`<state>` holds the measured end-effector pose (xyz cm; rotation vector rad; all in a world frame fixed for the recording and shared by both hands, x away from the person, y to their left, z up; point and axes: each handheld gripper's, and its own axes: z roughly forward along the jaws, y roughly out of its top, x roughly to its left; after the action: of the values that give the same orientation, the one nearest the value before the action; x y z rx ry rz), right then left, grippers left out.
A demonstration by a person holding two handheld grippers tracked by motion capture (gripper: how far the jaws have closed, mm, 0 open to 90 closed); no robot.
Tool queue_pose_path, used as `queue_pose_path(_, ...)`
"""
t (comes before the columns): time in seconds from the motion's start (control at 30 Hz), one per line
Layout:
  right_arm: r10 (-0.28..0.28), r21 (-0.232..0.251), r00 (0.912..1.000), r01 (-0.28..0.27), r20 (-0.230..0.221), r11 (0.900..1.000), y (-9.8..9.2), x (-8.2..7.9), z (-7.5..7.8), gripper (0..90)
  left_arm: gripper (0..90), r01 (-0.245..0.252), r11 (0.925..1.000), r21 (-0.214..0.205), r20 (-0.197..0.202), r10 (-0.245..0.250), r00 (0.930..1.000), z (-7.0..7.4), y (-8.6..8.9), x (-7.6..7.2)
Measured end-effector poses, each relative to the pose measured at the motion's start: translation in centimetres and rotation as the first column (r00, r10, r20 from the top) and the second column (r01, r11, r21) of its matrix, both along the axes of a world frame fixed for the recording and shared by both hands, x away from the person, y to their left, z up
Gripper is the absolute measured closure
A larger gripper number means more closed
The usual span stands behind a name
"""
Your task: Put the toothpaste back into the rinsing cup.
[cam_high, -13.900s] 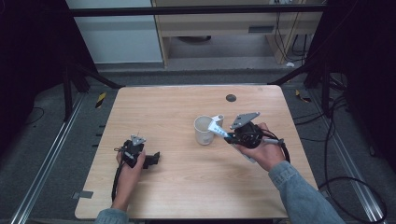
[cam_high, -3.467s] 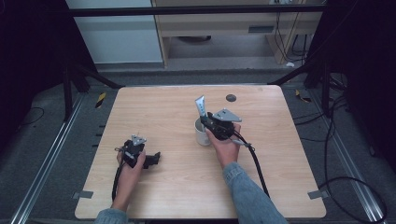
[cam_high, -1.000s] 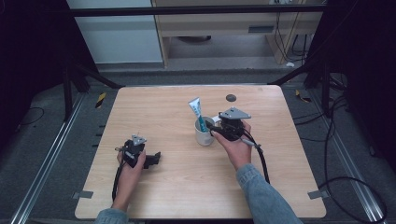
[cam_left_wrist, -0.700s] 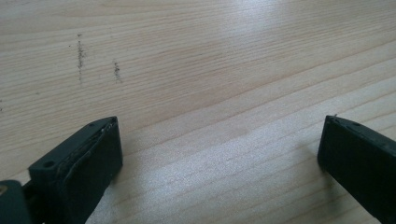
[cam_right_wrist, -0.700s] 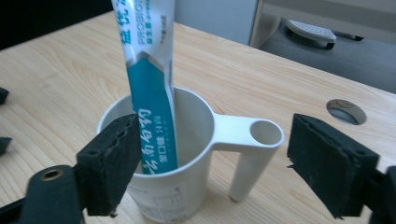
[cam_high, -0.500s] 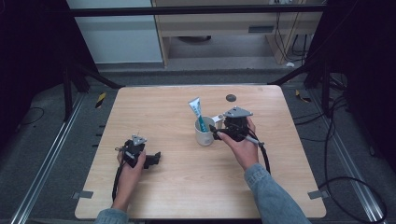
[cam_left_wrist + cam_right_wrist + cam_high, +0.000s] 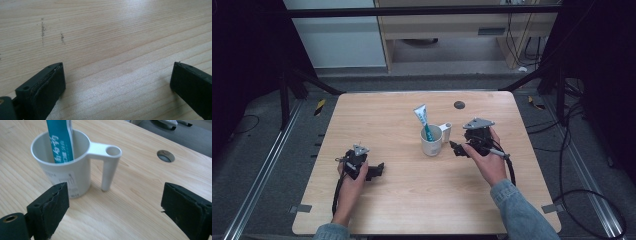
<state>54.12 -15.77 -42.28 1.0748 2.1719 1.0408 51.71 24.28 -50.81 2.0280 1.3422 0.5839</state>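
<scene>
High view: my counter (image 7: pixel 412 200) evenly lit from overhead, surroundings nearly black, esp. both sides. Pic soft, low detail. Short faint shadows under my hands. Left gripper view: broad white glare on the wood upper right, grain sharp mid-frame, my tongs' black jaws soft at bottom. Right gripper view: bright, crisp on the cup (image 7: pixel 75 173); soft shadow at its base; far bg blurred.

Smooth white plastic cup (image 7: pixel 65 170), glossy teal tube (image 7: pixel 60 140), matt pale wood table (image 7: pixel 140 207).
</scene>
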Motion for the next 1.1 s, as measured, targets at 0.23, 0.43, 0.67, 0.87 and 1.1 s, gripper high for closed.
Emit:
queue_pose_path(0.23,-0.015,-0.012,0.9997,0.015,-0.019,0.9998,-2.4,-1.0,-0.6,10.2,0.0,0.000,1.0000,0.002,-0.001,0.000,1.0000,0.0,0.0,0.0)
queue_pose_path(0.43,-0.027,-0.020,0.9991,0.027,-0.031,0.9994,-4.3,-1.9,-1.8,11.5,0.0,0.000,1.0000,0.002,-0.002,0.000,1.0000,0.0,0.0,0.0)
queue_pose_path(0.67,-0.040,-0.014,0.9973,0.040,-0.062,0.9991,-5.9,-2.7,-3.4,12.1,0.0,0.000,1.0000,0.002,-0.001,0.000,1.0000,0.0,0.0,0.0)
queue_pose_path(0.87,-0.080,-0.002,0.9923,0.080,-0.095,0.9968,-7.9,-3.0,-5.2,11.3,0.0,0.000,1.0000,0.002,-0.002,0.000,1.0000,0.0,0.0,0.0)
queue_pose_path(1.1,-0.150,-0.018,0.9810,0.149,-0.123,0.9887,-10.2,-3.0,-7.0,9.3,0.0,0.000,1.0000,0.002,-0.001,0.000,1.0000,0.0,0.0,0.0)
